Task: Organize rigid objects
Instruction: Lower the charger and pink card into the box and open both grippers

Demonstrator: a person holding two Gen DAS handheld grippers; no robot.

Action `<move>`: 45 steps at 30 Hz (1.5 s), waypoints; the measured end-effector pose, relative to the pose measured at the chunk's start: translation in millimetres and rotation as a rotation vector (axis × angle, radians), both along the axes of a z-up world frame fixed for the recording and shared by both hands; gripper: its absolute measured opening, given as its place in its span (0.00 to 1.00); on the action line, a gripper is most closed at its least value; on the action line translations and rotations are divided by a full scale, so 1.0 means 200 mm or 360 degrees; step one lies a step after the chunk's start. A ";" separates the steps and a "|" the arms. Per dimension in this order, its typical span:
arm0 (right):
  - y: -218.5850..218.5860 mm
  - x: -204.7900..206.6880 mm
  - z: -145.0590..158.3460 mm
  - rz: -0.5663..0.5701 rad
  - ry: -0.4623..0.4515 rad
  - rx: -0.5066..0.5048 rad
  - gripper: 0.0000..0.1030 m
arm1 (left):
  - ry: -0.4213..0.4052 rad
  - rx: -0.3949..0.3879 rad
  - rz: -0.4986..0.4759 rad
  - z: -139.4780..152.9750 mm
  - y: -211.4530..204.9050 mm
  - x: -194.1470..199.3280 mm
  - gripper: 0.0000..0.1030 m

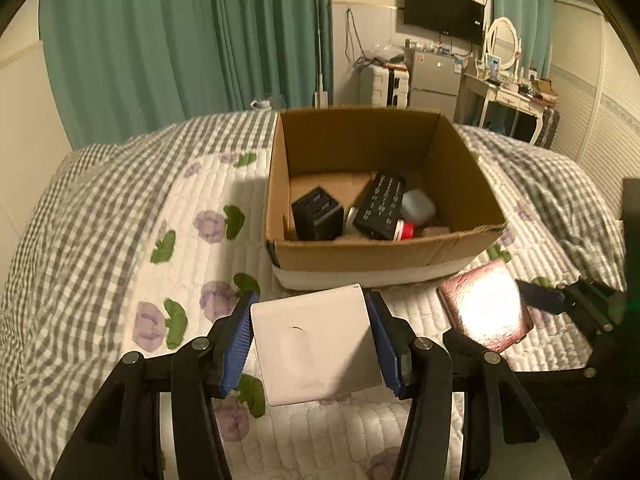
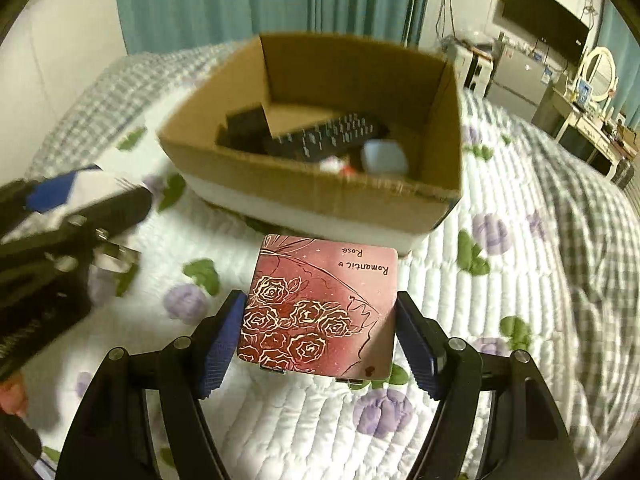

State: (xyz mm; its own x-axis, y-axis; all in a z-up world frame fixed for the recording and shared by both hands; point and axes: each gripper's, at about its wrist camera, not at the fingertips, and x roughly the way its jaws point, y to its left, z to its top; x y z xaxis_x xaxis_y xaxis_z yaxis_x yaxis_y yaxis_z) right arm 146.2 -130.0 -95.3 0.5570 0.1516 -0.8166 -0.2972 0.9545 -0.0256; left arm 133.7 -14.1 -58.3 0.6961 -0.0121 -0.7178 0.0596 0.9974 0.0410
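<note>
The left gripper [image 1: 312, 340] squeezes a white flat box [image 1: 316, 348] by its side edges. The right gripper [image 2: 320, 336] squeezes a pink rose tin [image 2: 320, 308], hard and maybe slippery. Both hang above the quilt [image 2: 500, 280], near the cardboard box [image 1: 360, 256]

The cardboard box [image 1: 384, 256] sits on the bed [image 1: 120, 216], holding the remote [image 1: 380, 204].

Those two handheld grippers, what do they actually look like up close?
Each is matte black plastic: angular linkage arms joined by round silver pivot pins. The fingers carry ribbed blue pads on their inner faces. The left gripper and right gripper look identical. No cables or markings show.
</note>
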 end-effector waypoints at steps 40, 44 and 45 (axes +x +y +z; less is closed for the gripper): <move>-0.25 0.86 0.26 -0.0110 -0.0236 0.0214 0.71 | -0.0048 0.0048 -0.0015 -0.03 -0.07 0.93 0.58; -0.25 0.84 0.29 -0.0128 -0.0240 0.0205 0.71 | -0.0080 0.0000 -0.0006 0.06 -0.05 0.90 0.60; -0.25 0.84 0.29 -0.0130 -0.0239 0.0203 0.71 | -0.0094 0.0004 -0.0002 0.08 -0.04 0.88 0.60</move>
State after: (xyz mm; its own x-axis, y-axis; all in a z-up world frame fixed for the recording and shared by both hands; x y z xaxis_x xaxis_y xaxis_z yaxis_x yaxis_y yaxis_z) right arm 314.6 -179.2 -37.4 0.6857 0.1980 -0.7004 -0.2209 0.9735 0.0589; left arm 310.5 -22.3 -42.9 0.7371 -0.0111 -0.6757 0.0581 0.9972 0.0471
